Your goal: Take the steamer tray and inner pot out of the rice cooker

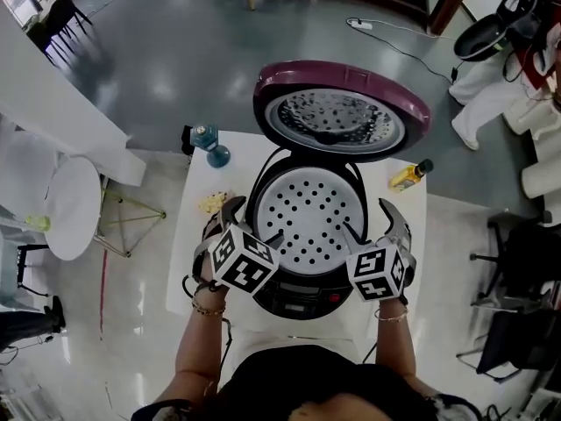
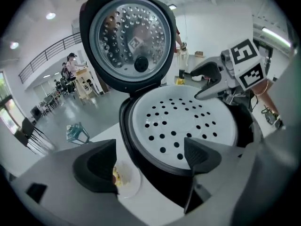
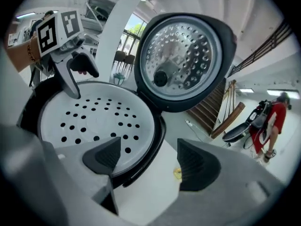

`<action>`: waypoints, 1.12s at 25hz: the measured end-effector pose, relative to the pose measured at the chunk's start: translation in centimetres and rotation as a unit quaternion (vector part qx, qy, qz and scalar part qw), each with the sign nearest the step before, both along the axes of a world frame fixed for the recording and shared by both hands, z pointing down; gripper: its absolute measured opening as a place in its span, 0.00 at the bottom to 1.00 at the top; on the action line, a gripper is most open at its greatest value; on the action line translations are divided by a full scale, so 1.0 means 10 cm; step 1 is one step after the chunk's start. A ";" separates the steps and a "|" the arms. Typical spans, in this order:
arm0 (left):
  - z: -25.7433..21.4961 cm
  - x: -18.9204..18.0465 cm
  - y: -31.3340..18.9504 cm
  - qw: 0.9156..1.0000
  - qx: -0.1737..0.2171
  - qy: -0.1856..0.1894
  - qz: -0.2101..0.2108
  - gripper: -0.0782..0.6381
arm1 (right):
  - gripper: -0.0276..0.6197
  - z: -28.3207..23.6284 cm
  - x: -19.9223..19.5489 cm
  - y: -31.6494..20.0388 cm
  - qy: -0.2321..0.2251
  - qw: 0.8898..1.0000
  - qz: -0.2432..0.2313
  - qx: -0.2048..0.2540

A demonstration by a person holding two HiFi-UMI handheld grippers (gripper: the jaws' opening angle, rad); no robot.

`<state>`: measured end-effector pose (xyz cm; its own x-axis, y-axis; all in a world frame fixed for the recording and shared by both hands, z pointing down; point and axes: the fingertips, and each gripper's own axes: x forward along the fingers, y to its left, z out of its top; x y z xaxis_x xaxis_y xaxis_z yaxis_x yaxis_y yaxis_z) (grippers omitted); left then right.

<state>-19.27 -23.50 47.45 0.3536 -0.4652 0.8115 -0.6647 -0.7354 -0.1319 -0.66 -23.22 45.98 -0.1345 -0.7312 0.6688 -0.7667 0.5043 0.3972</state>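
The rice cooker (image 1: 298, 296) stands on a white table (image 1: 203, 175) with its maroon lid (image 1: 337, 117) swung up at the back. The white perforated steamer tray (image 1: 307, 217) sits in its mouth and hides the inner pot. My left gripper (image 1: 252, 220) is open and straddles the cooker's left rim: one jaw is over the steamer tray (image 2: 183, 119) edge, the other outside. My right gripper (image 1: 370, 220) is open and straddles the right rim the same way, beside the steamer tray (image 3: 94, 119). Neither holds anything.
A small plate with food (image 1: 212, 203) lies on the table left of the cooker, under my left outer jaw. A blue bottle (image 1: 210, 145) stands at the back left and a yellow bottle (image 1: 410, 175) at the back right. A round white table (image 1: 72, 207) is off to the left.
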 end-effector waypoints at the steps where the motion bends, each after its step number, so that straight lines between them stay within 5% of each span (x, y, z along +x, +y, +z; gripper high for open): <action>1: 0.03 -0.02 -0.04 1.000 0.000 -0.013 -0.001 0.73 | 0.62 0.05 -0.01 -0.02 0.006 1.000 -0.004 -0.012; 5: 0.09 -0.03 -0.13 1.000 -0.012 -0.014 -0.008 0.72 | 0.62 0.12 -0.05 -0.07 -0.003 0.999 -0.007 -0.042; 7: 0.09 -0.02 -0.15 1.000 -0.014 -0.009 -0.008 0.57 | 0.59 0.14 -0.08 -0.08 -0.012 0.999 -0.012 -0.051; 14: 0.05 -0.05 -0.21 0.999 -0.021 0.019 -0.025 0.45 | 0.31 0.09 -0.10 -0.10 -0.025 0.999 -0.011 -0.037; 19: 0.03 -0.05 -0.22 0.999 -0.012 0.022 -0.027 0.42 | 0.27 0.07 -0.09 -0.11 -0.040 0.999 -0.006 -0.036; 28: 0.04 -0.06 -0.25 0.999 -0.002 0.018 -0.046 0.39 | 0.27 0.27 -0.13 -0.34 0.044 0.997 -0.021 -0.059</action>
